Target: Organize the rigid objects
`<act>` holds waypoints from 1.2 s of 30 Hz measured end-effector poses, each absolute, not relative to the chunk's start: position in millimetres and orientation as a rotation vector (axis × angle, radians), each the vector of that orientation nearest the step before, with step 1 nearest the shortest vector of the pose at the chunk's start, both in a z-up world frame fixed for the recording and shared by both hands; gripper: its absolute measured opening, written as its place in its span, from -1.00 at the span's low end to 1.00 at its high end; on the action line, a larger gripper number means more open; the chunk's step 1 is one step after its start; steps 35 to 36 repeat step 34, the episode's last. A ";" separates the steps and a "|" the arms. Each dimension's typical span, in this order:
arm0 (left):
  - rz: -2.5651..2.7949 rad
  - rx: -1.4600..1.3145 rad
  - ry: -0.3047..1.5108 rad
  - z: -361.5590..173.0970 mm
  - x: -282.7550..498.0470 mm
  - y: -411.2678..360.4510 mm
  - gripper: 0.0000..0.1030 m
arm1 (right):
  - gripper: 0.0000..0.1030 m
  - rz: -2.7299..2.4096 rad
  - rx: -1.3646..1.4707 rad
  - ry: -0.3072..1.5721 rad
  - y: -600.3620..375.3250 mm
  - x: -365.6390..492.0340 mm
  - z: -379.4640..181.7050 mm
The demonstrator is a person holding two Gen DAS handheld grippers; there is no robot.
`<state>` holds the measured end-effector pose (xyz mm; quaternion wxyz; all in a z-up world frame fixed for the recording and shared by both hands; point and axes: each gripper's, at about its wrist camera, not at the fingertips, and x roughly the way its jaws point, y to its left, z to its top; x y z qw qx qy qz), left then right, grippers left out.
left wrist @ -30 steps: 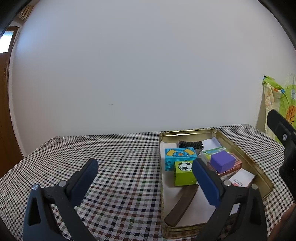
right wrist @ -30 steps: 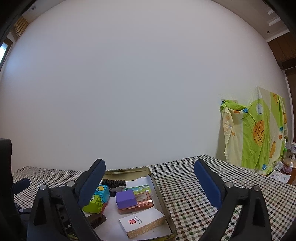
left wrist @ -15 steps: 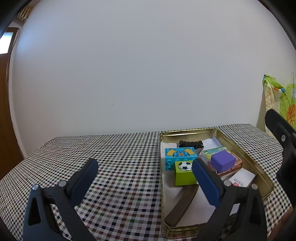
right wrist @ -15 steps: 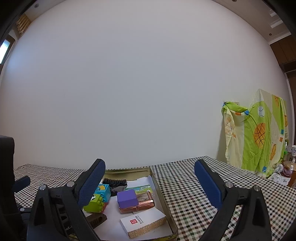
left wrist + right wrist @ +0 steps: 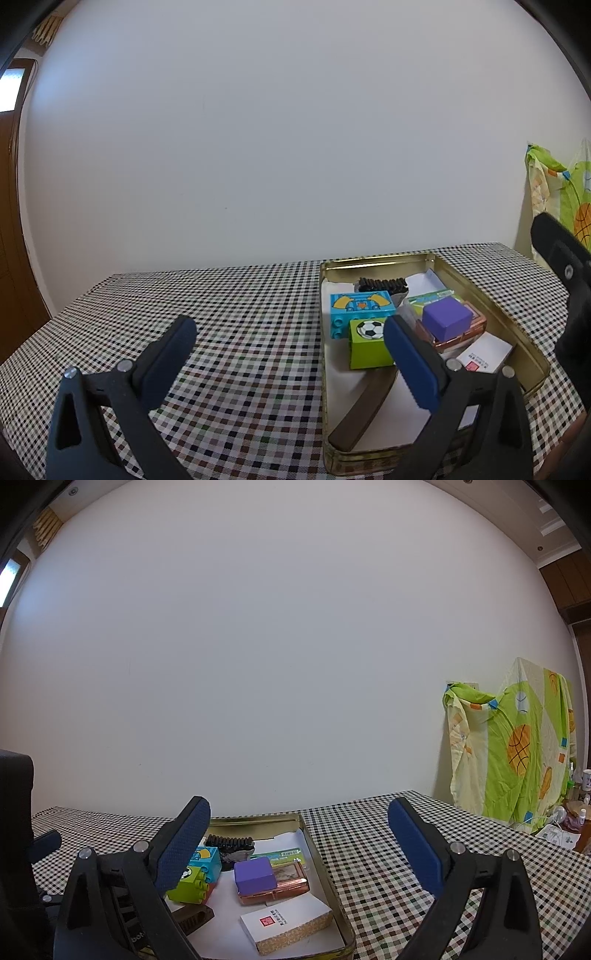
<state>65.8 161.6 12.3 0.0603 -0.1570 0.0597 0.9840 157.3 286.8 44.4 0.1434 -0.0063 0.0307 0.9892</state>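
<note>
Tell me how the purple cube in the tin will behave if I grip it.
The purple cube looks rigid with flat sides, so it should pinch squarely and not roll. It sits on a copper-coloured box rather than the gold tin floor, so a sideways nudge may slide it off. It is probably light.

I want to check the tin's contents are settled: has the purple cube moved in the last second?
No. In the left wrist view the purple cube lies on the copper-coloured box beside the green football block, as before.
</note>
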 end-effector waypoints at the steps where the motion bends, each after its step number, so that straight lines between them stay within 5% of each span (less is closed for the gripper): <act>1: 2.980 -0.477 0.183 12.0 65.5 161.8 0.99 | 0.92 2.853 -0.018 0.088 287.3 157.5 44.3; 36: 2.952 -0.490 0.203 9.9 61.7 162.9 0.99 | 0.92 2.828 -0.020 0.096 288.3 156.2 44.5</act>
